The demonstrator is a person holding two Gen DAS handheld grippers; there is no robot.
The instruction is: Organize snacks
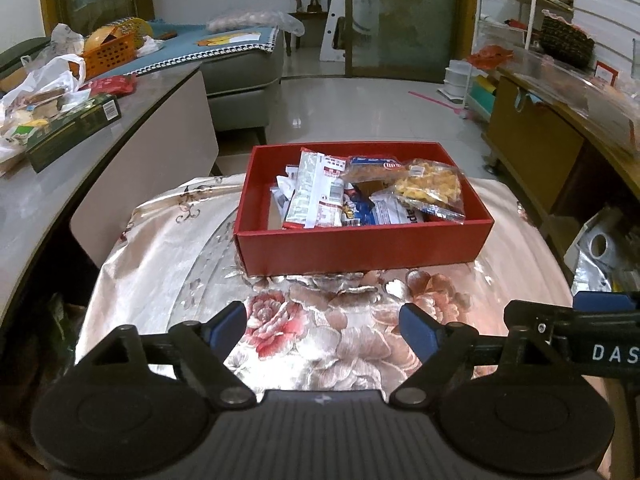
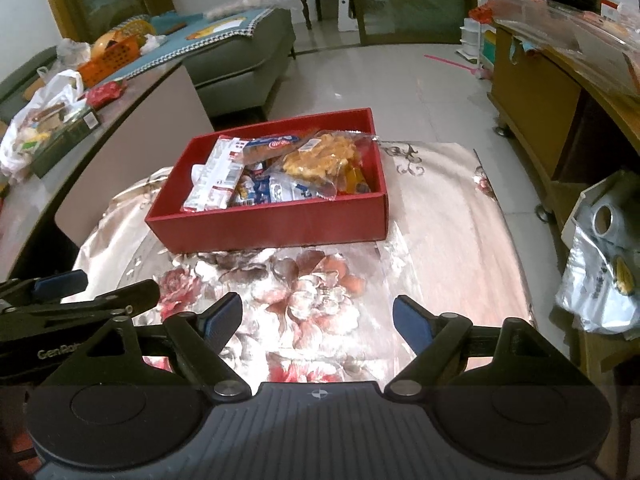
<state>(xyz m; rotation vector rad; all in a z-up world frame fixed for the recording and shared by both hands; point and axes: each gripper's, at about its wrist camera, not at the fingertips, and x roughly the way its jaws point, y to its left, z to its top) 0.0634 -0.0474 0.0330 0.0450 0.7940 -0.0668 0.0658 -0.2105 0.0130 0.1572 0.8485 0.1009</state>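
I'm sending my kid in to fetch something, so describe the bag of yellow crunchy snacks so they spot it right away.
Find the red box on the flowered tablecloth. The clear bag of yellow snacks lies on top of the pile at its right end. Its neighbours are printed white and blue wrappers; only this one shows its contents.

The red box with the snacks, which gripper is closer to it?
Neither clearly; they look about equally far. The left gripper hangs open over the flowery cloth just in front of the red box. The right gripper, also open, sits beside it, equally short.

Red box (image 1: 360, 246) of snacks (image 1: 368, 190), floral cloth (image 1: 160, 264), open jaws
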